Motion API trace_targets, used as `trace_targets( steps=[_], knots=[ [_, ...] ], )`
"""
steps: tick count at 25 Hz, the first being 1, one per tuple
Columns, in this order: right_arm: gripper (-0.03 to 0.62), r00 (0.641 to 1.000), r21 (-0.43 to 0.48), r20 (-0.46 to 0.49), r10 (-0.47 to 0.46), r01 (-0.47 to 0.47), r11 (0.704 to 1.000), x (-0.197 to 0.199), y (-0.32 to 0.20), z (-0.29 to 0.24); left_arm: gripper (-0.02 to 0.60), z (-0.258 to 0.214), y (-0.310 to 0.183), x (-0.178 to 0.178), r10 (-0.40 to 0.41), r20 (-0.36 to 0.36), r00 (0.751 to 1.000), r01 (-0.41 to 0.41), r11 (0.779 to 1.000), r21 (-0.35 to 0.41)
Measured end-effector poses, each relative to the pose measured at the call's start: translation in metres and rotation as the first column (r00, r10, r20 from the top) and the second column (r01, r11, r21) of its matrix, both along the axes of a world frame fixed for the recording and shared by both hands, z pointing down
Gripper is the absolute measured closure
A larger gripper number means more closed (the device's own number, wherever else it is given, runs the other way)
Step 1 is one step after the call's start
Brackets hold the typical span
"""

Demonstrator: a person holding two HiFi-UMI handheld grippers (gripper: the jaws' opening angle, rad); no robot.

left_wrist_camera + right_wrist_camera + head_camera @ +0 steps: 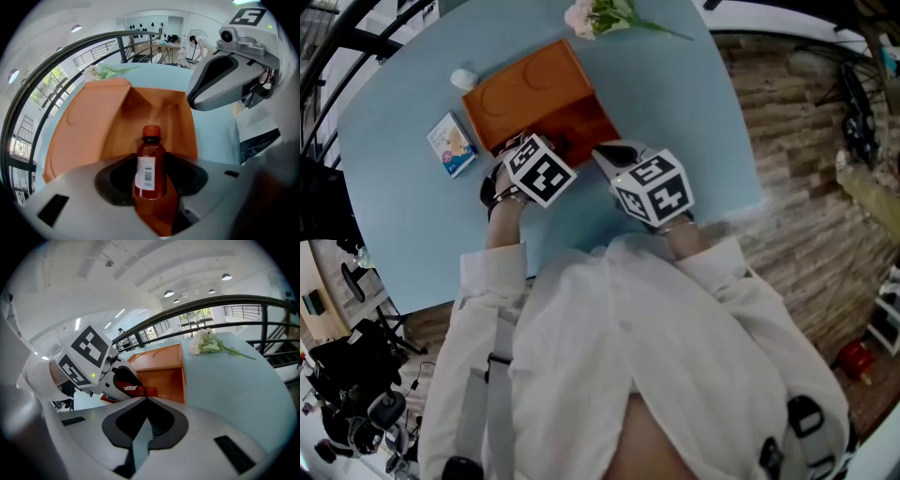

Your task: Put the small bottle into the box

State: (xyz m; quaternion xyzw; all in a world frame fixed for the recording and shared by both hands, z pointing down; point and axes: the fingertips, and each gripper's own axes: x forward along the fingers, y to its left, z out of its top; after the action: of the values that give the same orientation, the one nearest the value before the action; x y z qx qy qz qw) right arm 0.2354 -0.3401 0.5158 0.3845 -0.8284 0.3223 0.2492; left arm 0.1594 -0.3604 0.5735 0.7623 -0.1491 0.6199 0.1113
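In the head view, the left gripper (518,148) and right gripper (605,153) crowd the near edge of the open orange box (581,120), and their marker cubes hide the bottle. In the left gripper view, the jaws clamp the small red-capped bottle (151,159) upright above the box's hollow (for lowering in, I judge). In the right gripper view, the jaws are together on nothing, and only the bottle's cap end shows.
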Motion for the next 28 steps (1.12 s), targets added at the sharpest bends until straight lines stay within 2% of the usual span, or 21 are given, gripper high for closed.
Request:
trace_targets(
  steps=[9, 14, 23, 28],
  knots=[
    [0.591, 1.0, -0.008, -0.001, -0.002, 0.002, 1.0, 0.0, 0.002, 0.0, 0.38, -0.001, 0.002, 0.001, 0.027, -0.011, 1.0, -0.027, 0.999, 0.016],
    [0.591, 1.0, 0.004, 0.002, -0.007, 0.007, 1.0, -0.006, 0.007, -0.005, 0.38, -0.014, 0.014, 0.004, 0.03, -0.055, 0.998, -0.03, 1.0, 0.009],
    [0.591, 1.0, 0.033, 0.002, -0.022, 0.022, 0.999, -0.013, 0.014, -0.015, 0.38, -0.034, 0.021, -0.004, 0.0, -0.082, 0.997, 0.003, 0.999, 0.038],
    [0.591, 0.999, 0.043, -0.008, -0.041, 0.041, 0.998, -0.018, 0.019, -0.019, 0.38, -0.054, 0.019, -0.01, -0.084, -0.171, 0.982, 0.1, 0.991, 0.085]
  ],
)
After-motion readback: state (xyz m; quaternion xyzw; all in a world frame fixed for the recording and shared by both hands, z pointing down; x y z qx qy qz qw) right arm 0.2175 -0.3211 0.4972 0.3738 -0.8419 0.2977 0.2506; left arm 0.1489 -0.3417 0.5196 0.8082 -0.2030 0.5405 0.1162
